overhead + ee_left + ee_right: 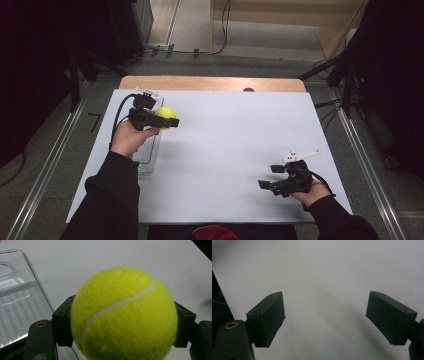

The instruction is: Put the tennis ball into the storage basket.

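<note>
Tennis ball [166, 114] is held off the table by the left gripper [167, 120], clamped between the two black pads at its widest part; in the left gripper view the ball [124, 315] is seen bulging well above and in front of the pads [63, 323]. Ball is carried above the white table cover [235, 145], just beside the far end of a clear plastic tray [148, 155], which lies flat under the left hand [131, 138].

Right gripper [272, 186] is held low over the near right part of the cover, well apart from the ball. Its jaws are spread wide with nothing between them.

Risks, as judged:
- Ball is felted and round, gripped on two small flat faces only. A tilt or a jerk of the wrist could roll it out forward.
- If released from this height, a bounce is likely, and the ball could be lost off the table edge.
- Tray is light and clear; it could be knocked or shifted by the left forearm or the trailing cable [119, 116] when the ball is lowered.
</note>
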Tool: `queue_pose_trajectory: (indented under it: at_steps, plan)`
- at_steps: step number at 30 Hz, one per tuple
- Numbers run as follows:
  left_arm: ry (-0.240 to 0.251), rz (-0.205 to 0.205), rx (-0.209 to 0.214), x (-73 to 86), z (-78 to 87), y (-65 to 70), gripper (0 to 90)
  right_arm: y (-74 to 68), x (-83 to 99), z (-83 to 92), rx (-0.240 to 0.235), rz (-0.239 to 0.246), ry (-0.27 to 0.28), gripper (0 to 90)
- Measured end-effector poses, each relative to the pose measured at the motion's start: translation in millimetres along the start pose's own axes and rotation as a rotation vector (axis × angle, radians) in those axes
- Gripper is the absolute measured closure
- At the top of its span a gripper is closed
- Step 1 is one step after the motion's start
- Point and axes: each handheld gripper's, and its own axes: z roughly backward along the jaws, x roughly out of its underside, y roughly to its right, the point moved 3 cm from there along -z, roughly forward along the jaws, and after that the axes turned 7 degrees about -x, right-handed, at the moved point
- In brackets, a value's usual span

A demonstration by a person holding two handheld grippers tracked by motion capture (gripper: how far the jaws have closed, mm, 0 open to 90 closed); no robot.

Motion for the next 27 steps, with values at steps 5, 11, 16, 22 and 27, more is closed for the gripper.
queue_pose_trajectory:
  at_steps: [5,11,16,22,27]
  plan:
    - [0.000,0.011,-0.017,2.2,3.3,-5.7,26.3,-0.6,-0.9,-0.8,-0.001,0.005,-0.003,13.5]
    - [0.005,0.029,-0.022,4.3,7.5,-11.3,26.3,-0.6,-1.8,-1.5,0.000,0.008,-0.005,13.5]
    - [0.003,0.033,-0.033,5.8,8.8,-14.4,26.3,-0.6,-2.7,-2.3,-0.001,0.007,-0.004,13.5]
    - [0.001,0.043,-0.055,6.0,10.2,-20.3,26.3,-0.6,-2.1,-2.5,0.000,0.006,-0.007,13.5]
    - [-0.007,0.048,-0.077,7.9,10.7,-26.5,26.3,0.1,-2.0,-1.7,0.000,0.001,0.000,13.5]
